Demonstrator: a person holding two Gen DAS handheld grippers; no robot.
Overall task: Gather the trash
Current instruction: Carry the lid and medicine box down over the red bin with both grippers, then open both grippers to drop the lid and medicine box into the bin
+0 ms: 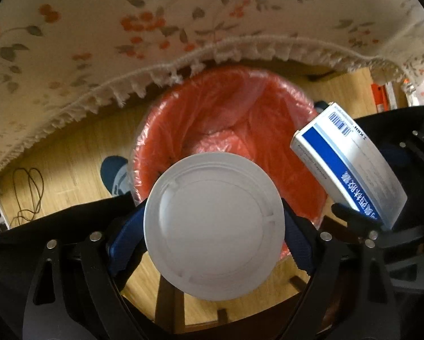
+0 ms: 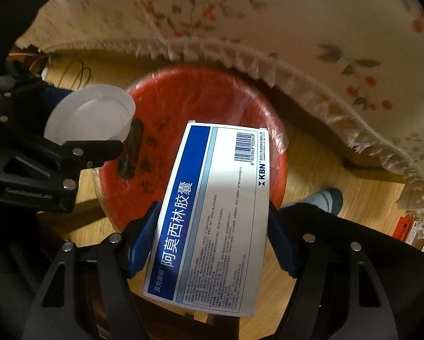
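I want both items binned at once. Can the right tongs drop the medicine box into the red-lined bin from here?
Probably yes. The right tongs hold the medicine box directly above the red-lined bin, with nothing between them.

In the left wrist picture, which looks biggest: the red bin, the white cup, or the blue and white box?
1. red bin
2. white cup, but it is held close to the camera, so it looks nearly as wide as the bin
3. blue and white box, partly cut off by the right gripper
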